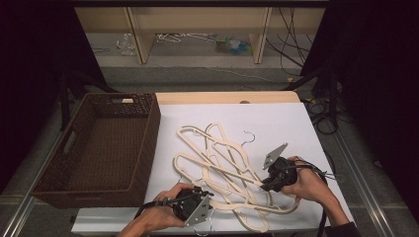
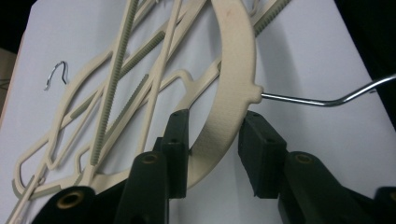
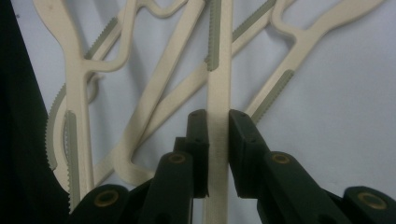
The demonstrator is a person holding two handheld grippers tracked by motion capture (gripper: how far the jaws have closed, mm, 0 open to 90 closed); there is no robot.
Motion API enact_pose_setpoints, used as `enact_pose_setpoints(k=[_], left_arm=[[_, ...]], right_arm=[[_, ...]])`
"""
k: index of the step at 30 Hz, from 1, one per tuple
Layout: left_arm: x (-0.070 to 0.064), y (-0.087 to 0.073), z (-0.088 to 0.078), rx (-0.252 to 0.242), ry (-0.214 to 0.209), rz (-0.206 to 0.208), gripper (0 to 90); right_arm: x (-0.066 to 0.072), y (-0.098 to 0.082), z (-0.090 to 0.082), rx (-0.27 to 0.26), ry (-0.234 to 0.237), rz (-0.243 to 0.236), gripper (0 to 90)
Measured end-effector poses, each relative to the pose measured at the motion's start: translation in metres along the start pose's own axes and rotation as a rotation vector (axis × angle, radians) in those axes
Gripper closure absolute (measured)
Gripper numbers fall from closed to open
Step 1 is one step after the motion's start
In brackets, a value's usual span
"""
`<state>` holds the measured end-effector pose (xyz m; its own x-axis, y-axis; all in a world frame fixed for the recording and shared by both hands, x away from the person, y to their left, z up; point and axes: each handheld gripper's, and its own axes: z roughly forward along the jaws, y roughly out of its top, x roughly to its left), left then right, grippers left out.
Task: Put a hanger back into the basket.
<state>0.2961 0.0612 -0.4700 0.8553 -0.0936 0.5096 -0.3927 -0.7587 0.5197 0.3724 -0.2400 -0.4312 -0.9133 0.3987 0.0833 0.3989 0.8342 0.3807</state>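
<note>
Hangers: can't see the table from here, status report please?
Right gripper shut on a hanger bar. Left gripper straddles a hanger neck, one pad off. Pile tangled; wicker basket waits left.

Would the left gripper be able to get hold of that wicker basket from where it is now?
Probably not right away: the left gripper has a cream hanger between its jaws. The wicker basket sits close on its left, nothing between.
</note>
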Motion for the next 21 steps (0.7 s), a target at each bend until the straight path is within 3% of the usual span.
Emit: enact_pose_setpoints(k=[1,3,5,8,12,16,19,21], left_arm=[[0.001,0.001,0.000,-0.012,-0.012,0.020,65.7],[0.000,0.000,-0.002,-0.019,-0.020,0.000,66.9],[-0.002,0.000,-0.002,-0.019,-0.022,0.011,68.3],[-0.002,0.004,-0.005,-0.026,-0.013,0.037,70.8],[0.002,0.013,-0.013,-0.078,0.004,0.060,75.2],[0.005,0.018,-0.017,-0.086,0.008,0.095,78.9],[0.008,0.021,-0.024,-0.114,0.031,0.105,82.6],[0.011,0.024,-0.029,-0.135,0.049,0.110,83.5]], right_arm=[[-0.001,-0.001,0.002,0.004,0.003,0.002,79.7],[-0.001,-0.002,0.005,0.017,0.012,0.004,79.6],[-0.003,-0.003,0.009,0.015,0.024,0.002,79.6],[-0.005,-0.005,0.011,0.020,0.035,0.015,79.5],[-0.006,-0.008,0.015,0.029,0.043,0.029,75.1],[-0.004,-0.008,0.008,0.007,0.053,0.067,66.3],[-0.004,-0.007,-0.011,-0.069,-0.006,0.094,56.5],[-0.004,-0.007,-0.015,-0.090,-0.015,0.105,55.6]])
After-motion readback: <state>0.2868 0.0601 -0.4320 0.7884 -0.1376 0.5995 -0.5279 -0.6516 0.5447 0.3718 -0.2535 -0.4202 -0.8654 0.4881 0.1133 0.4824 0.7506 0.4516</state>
